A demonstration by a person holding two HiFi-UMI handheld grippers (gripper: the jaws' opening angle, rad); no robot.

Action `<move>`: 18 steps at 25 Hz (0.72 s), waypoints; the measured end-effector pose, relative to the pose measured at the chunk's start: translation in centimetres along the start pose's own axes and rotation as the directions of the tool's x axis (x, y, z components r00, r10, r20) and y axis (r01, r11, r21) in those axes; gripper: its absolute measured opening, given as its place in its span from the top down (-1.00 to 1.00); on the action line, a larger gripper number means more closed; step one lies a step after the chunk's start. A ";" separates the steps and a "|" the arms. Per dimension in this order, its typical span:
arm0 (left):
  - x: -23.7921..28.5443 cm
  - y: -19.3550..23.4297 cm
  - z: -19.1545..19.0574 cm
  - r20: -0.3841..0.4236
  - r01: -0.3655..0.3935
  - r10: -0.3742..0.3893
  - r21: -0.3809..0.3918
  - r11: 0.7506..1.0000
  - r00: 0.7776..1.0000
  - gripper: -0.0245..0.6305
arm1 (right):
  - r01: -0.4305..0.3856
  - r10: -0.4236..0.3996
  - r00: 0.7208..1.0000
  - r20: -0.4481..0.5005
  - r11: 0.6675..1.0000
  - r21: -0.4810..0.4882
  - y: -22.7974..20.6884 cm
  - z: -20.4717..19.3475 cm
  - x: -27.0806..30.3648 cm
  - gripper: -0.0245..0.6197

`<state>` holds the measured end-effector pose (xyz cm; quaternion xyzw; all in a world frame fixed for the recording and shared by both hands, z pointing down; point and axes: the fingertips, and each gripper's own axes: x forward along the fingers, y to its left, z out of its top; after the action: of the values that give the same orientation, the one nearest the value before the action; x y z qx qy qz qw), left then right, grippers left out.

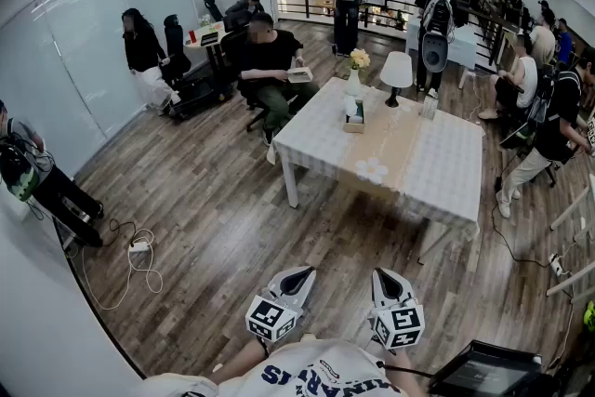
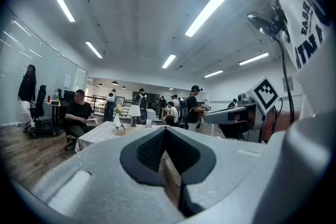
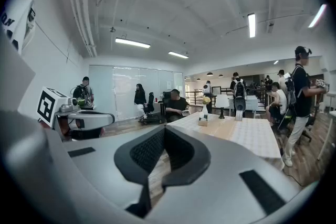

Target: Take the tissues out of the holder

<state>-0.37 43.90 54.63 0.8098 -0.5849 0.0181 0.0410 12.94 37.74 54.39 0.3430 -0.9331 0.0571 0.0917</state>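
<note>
Left gripper point(image 1: 297, 274) and right gripper point(image 1: 386, 277): jaws closed together, nothing between. Tissue holder point(image 1: 354, 119) stands well ahead of both on the table point(image 1: 437, 172), beside the vase point(image 1: 354, 85), neither gripper clearly nearer; tissues probably still inside, too small to confirm

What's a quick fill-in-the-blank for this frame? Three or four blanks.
1. The tissue holder sits on the ____, next to the vase.
2. The flower in the vase is ____.
3. The left claw and right claw are both ____, with nothing between them.
4. The lamp has a ____ shade.
Missing: table; yellow; shut; white.
</note>
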 end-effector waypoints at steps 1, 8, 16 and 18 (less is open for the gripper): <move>-0.1 -0.1 0.1 -0.001 0.000 0.000 -0.001 1.000 1.000 0.93 | 0.001 -0.001 1.000 -0.003 1.000 0.000 0.0 0.1 -0.1 0.90; 0.0 0.0 -0.1 -0.002 -0.001 0.001 -0.003 1.000 1.000 0.93 | 0.004 -0.004 1.000 -0.003 1.000 -0.007 -0.2 0.2 0.0 0.90; 0.4 -0.6 -0.4 -0.013 0.004 -0.004 -0.003 1.000 1.000 0.93 | -0.040 0.040 0.999 -0.003 0.999 -0.004 0.2 0.1 -0.2 0.90; 0.6 -0.9 -0.5 -0.014 0.005 -0.005 0.000 1.000 1.000 0.93 | -0.019 0.019 1.000 -0.011 0.999 -0.032 0.0 -0.1 -0.4 0.90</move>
<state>0.66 43.68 55.15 0.8110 -0.5828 0.0238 0.0453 13.26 38.01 54.40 0.3323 -0.9366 0.0447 0.1015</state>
